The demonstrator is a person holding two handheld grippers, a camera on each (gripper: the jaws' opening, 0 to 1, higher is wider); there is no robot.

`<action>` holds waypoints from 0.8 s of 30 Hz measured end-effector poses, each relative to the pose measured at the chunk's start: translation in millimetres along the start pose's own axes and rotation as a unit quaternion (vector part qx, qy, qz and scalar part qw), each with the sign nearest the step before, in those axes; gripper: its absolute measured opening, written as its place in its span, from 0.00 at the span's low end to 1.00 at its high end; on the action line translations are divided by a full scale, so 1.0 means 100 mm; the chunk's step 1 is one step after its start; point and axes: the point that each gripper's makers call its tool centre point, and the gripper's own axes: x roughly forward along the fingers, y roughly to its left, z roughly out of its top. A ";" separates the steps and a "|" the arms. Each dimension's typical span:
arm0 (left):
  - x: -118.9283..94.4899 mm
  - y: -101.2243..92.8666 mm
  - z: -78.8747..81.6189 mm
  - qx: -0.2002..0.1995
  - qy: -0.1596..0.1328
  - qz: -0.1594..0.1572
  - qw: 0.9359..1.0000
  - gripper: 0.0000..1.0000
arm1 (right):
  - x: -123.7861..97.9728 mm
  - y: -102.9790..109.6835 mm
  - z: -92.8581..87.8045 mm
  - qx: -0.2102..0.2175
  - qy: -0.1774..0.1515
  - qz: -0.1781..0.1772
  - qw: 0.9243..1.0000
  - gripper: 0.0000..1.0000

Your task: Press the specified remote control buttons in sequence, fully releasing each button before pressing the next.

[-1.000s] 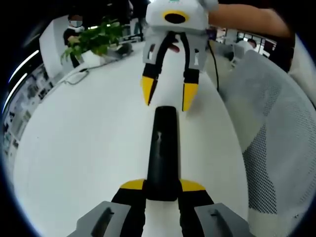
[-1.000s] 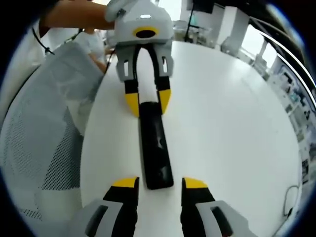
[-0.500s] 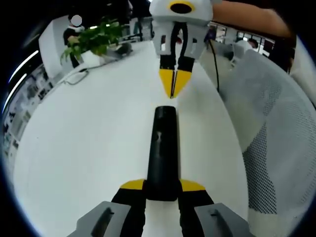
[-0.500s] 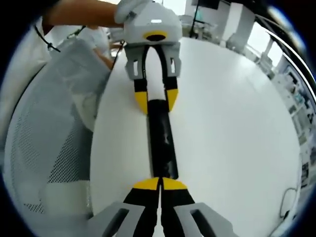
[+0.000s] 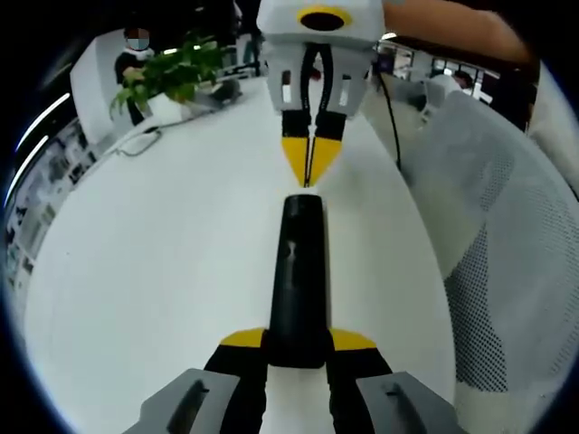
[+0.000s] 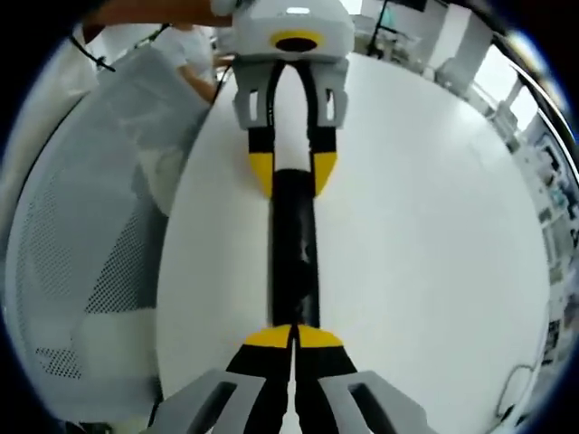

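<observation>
Remote (image 5: pixel 296 271): lying lengthwise on white table (image 5: pixel 154 262), near end clamped by left gripper (image 5: pixel 297 339). Right gripper (image 6: pixel 292 336): jaws closed, empty, tips at remote's far end. Risk: off-centre press tilts remote, slips grip.

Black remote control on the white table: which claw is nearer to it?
Left. The left claw is clamped around one end of the black remote control; the right claw, closed, has its tips at the opposite end, contact unclear.

Round white table (image 5: pixel 163 271), a black remote control (image 5: pixel 297 271) lying lengthwise at its middle, a leafy potted plant (image 5: pixel 172 72) and a cable (image 5: pixel 145 140) (far edge)
</observation>
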 end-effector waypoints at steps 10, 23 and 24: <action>0.00 0.00 -0.01 -0.001 -0.003 -0.001 1.000 0.24 | 0.09 -0.03 -0.03 -0.010 0.023 0.017 1.000 0.00; 0.00 0.00 -0.01 -0.006 -0.021 0.000 1.000 0.24 | 0.12 -0.02 -0.03 -0.016 0.030 0.021 0.999 0.00; 0.00 0.00 0.00 -0.006 -0.021 0.000 1.000 0.24 | 0.12 -0.03 -0.03 -0.016 0.030 0.021 0.999 0.00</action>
